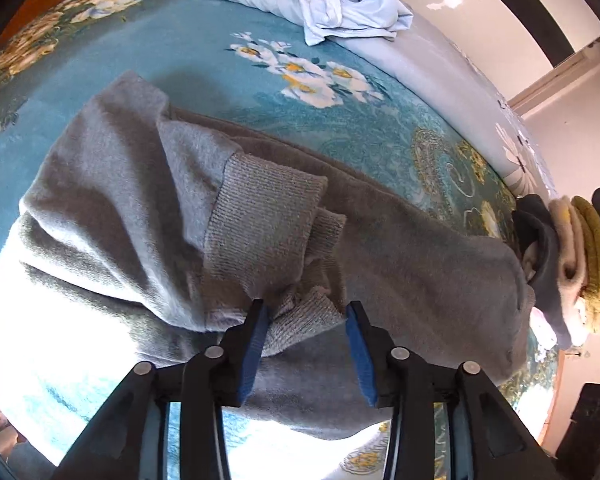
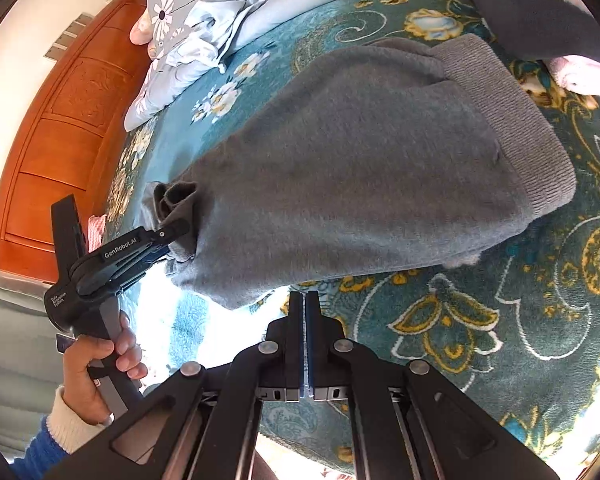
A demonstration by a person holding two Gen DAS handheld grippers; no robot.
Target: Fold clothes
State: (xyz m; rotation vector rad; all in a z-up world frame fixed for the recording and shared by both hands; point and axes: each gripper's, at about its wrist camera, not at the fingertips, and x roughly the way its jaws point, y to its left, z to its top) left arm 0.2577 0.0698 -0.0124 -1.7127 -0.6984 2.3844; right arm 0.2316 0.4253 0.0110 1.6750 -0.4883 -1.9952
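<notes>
A grey fleece sweatshirt (image 2: 360, 168) with ribbed knit cuffs and hem is spread on a bed covered by a teal floral plush blanket (image 2: 500, 320). In the left wrist view, the sleeves are seen folded across the body, with a ribbed cuff (image 1: 260, 220) lying on top. The left gripper (image 1: 307, 318) is seen partly open, its blue-padded jaws set on either side of a bunched ribbed edge; whether the pads press on the fabric cannot be told. In the right wrist view, this gripper is seen at the sweatshirt's bunched end, its handle grasped by a hand (image 2: 96, 372) in a cream cuff and blue sleeve. The right gripper (image 2: 304, 300) is closed with nothing between its jaws, just off the sweatshirt's near edge. A crumpled pale blue garment (image 1: 340, 4) lies on a light blue quilt (image 1: 420, 60) at the far side of the bed.
</notes>
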